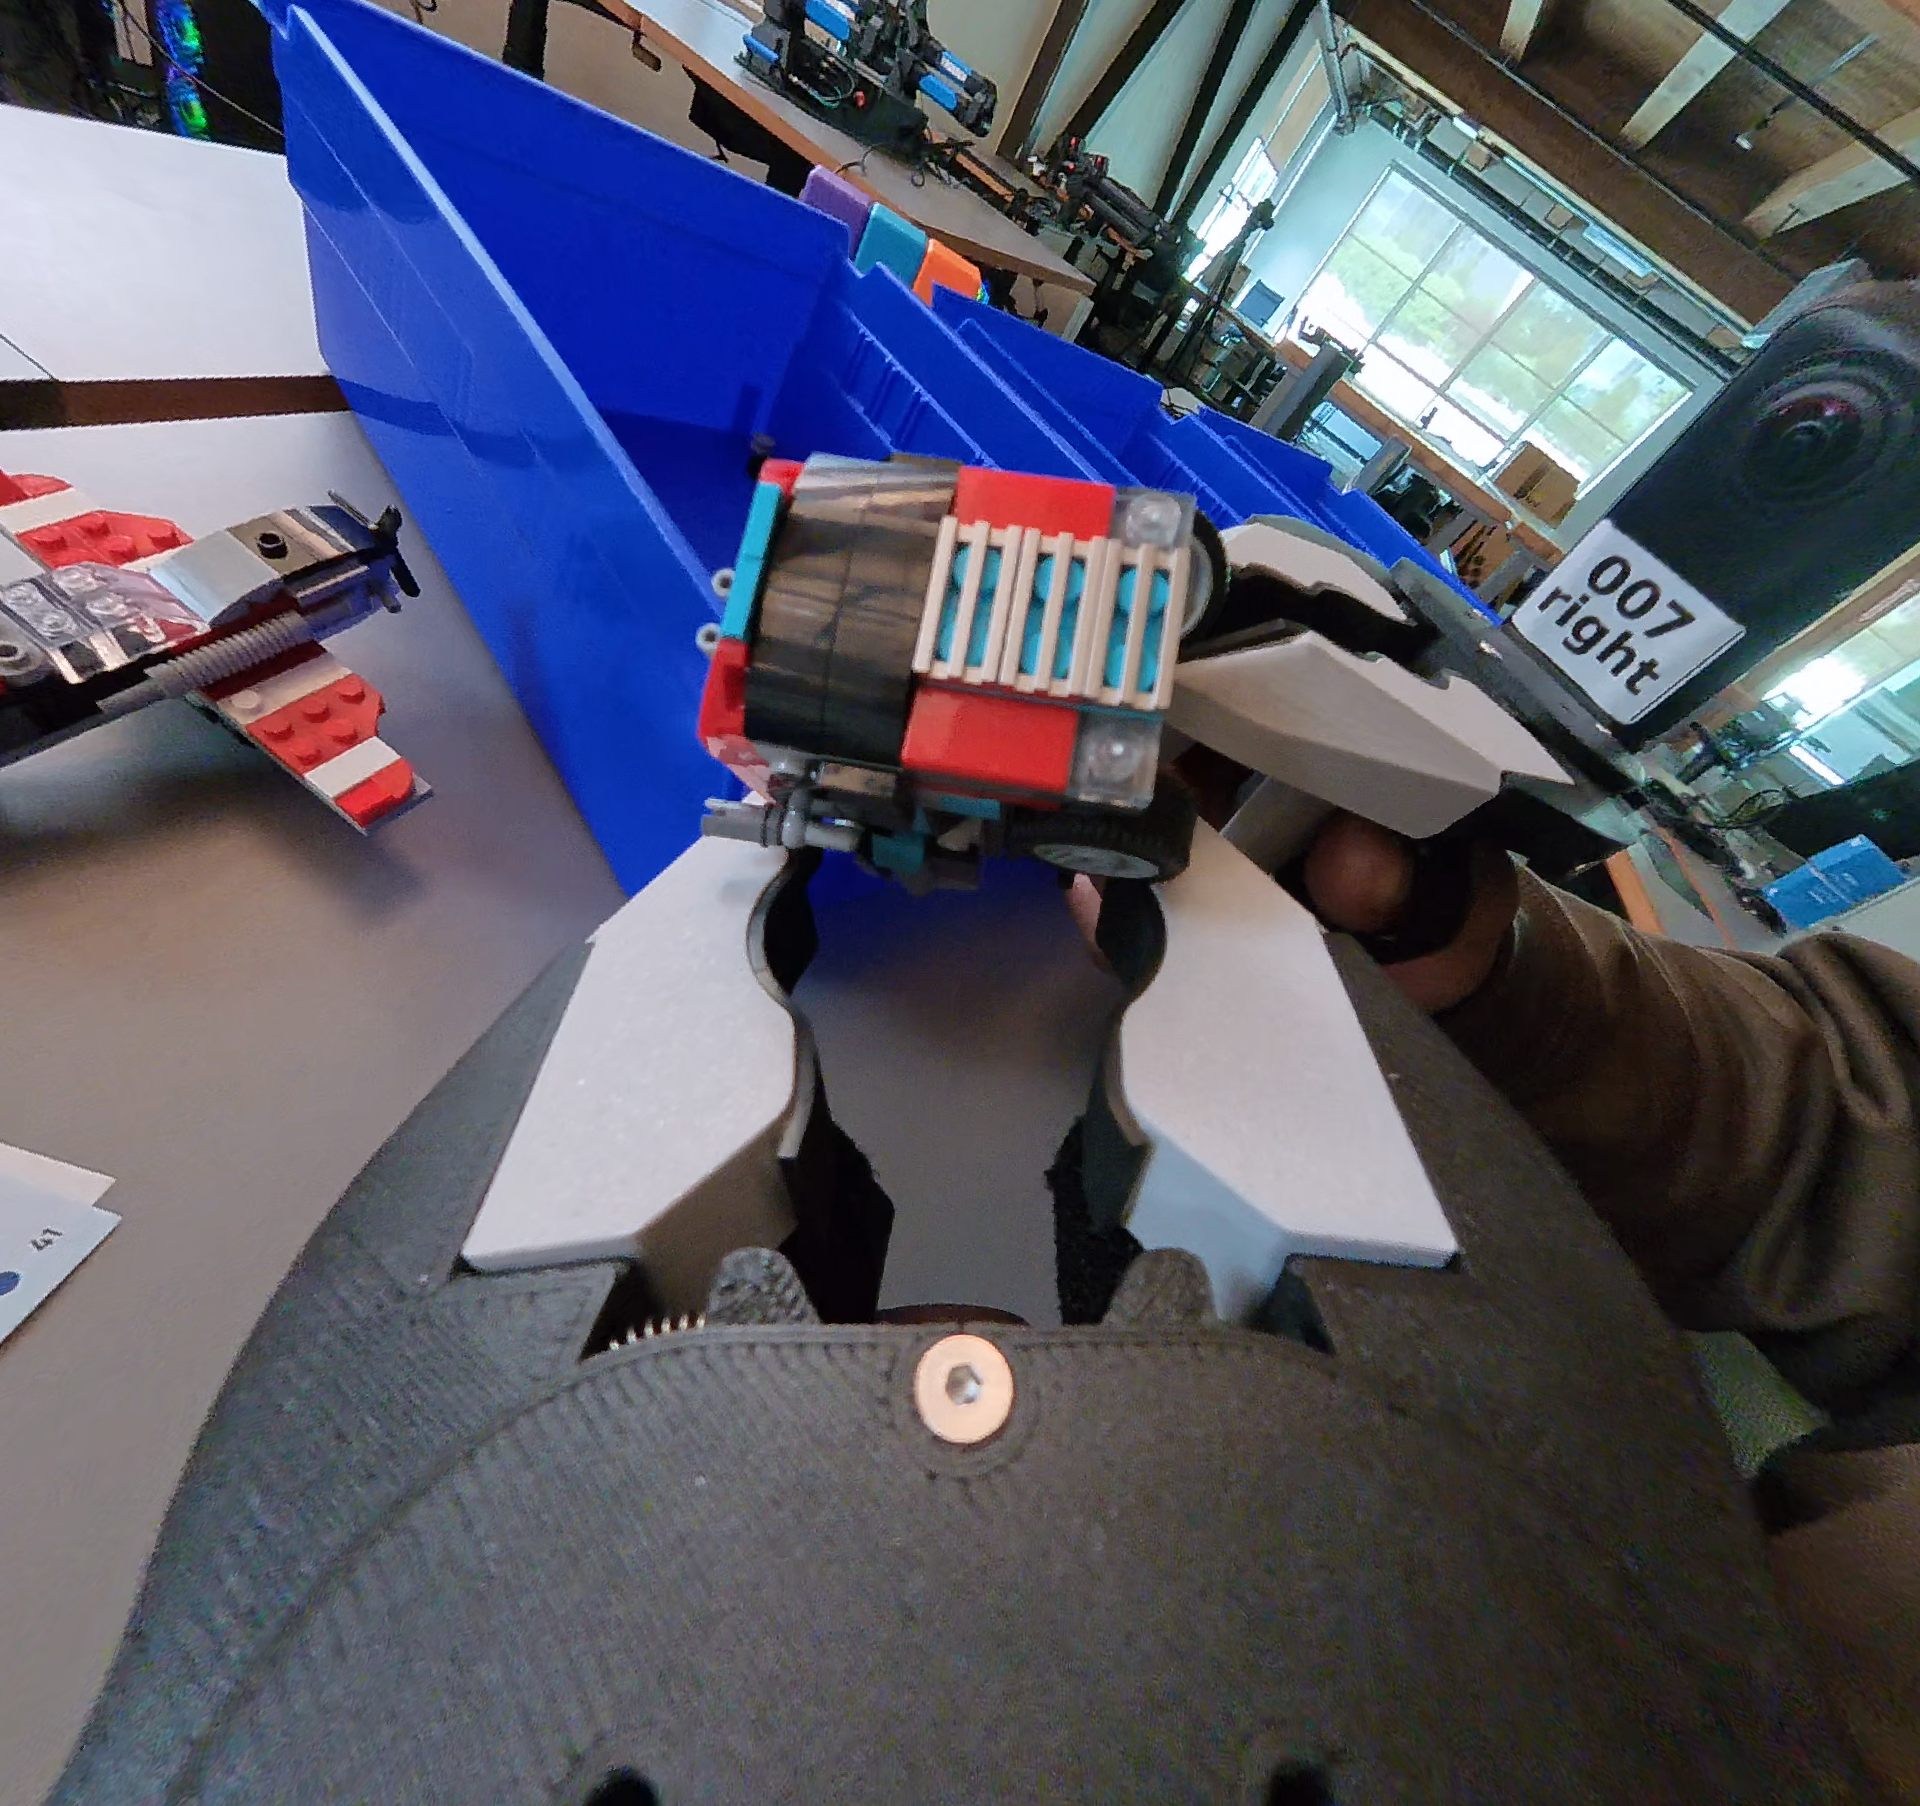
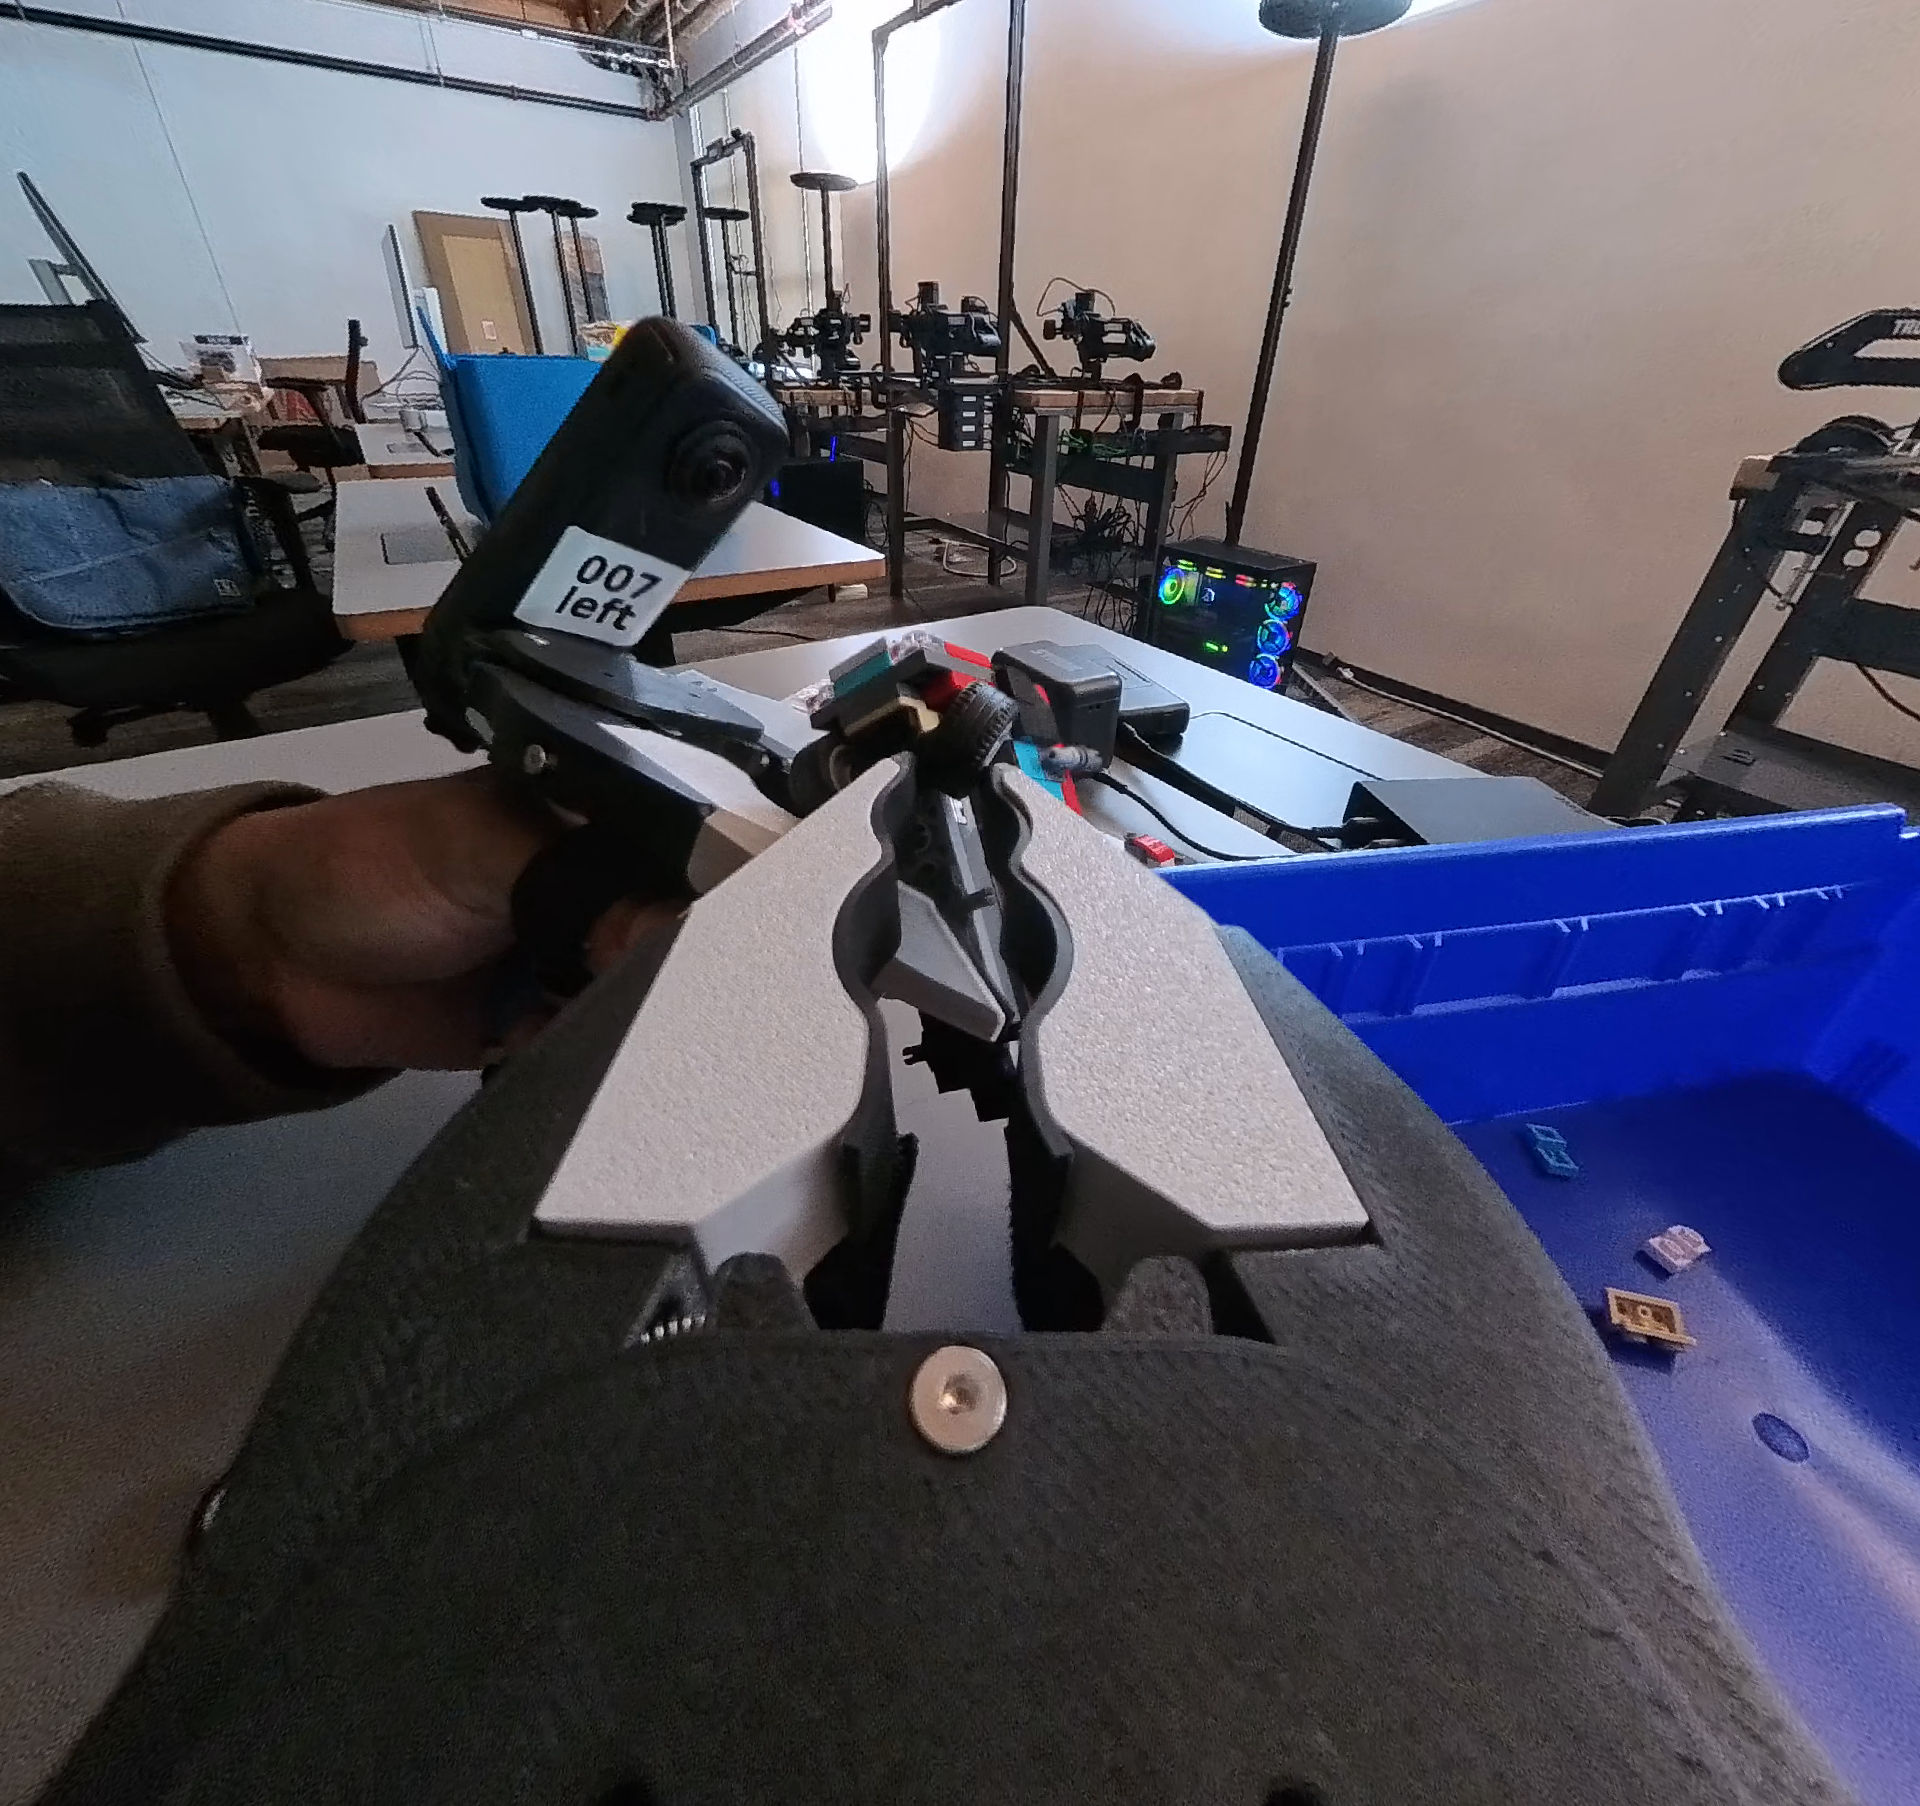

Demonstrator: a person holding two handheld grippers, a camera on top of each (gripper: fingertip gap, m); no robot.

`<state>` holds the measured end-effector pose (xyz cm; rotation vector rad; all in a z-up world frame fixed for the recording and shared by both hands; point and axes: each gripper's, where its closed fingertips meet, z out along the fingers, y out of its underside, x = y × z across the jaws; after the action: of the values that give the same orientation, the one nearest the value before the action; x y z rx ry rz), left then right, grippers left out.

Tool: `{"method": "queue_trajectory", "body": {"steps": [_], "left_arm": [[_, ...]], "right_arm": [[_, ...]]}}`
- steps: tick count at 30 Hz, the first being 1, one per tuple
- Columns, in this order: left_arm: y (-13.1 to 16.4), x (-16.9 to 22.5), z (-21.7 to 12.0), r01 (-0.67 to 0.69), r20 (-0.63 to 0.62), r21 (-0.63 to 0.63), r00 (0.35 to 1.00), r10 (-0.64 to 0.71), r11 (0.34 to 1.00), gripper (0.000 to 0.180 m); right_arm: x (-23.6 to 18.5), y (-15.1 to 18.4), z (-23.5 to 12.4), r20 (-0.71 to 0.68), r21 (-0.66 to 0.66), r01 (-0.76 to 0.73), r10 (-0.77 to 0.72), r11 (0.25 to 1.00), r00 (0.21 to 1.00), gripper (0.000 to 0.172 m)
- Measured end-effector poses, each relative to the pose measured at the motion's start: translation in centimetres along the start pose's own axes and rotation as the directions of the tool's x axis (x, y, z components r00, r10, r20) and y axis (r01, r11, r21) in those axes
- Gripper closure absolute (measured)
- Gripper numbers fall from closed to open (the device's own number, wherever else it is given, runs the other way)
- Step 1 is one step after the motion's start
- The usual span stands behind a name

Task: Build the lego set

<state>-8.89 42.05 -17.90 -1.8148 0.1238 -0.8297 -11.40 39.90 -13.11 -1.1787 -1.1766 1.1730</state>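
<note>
A toy truck of red, teal, black and white bricks (image 1: 956, 634) hangs in the air over the near wall of a blue bin (image 1: 499, 354). My left gripper (image 1: 961, 852) has its fingers wide apart with the tips pressed on the truck's underside, one at the grey axle and one at a black wheel (image 1: 1122, 847). My right gripper (image 2: 951, 780) is nearly closed on another black wheel (image 2: 971, 717) of the truck (image 2: 894, 686). The right gripper also shows in the left wrist view (image 1: 1221, 603), coming in from the right. The left gripper shows in the right wrist view (image 2: 800, 769).
A red and white brick plane (image 1: 208, 634) lies on the grey table to the left. A few loose brick pieces (image 2: 1647, 1320) lie in the blue bin (image 2: 1558, 925). A black adapter (image 2: 1081, 696), cables and a black box (image 2: 1455, 806) sit beyond. A paper card (image 1: 42, 1237) lies at the left edge. Tip to tip, the grippers are about 5 cm apart.
</note>
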Motion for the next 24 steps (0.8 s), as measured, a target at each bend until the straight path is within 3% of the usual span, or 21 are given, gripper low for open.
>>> {"method": "queue_trajectory", "body": {"steps": [15,24], "left_arm": [[0.1,-1.1,-2.8,0.001,0.023,0.024,1.000,-0.002,1.000,0.127],[-1.1,-0.7,-5.0,0.146,-0.151,0.076,0.979,-0.133,0.986,0.127]], "right_arm": [[-0.4,-0.1,0.1,-0.013,0.015,0.010,-0.009,1.000,1.000,0.160],[0.1,0.8,0.3,-0.041,-0.031,-0.011,0.010,0.999,0.999,0.160]]}}
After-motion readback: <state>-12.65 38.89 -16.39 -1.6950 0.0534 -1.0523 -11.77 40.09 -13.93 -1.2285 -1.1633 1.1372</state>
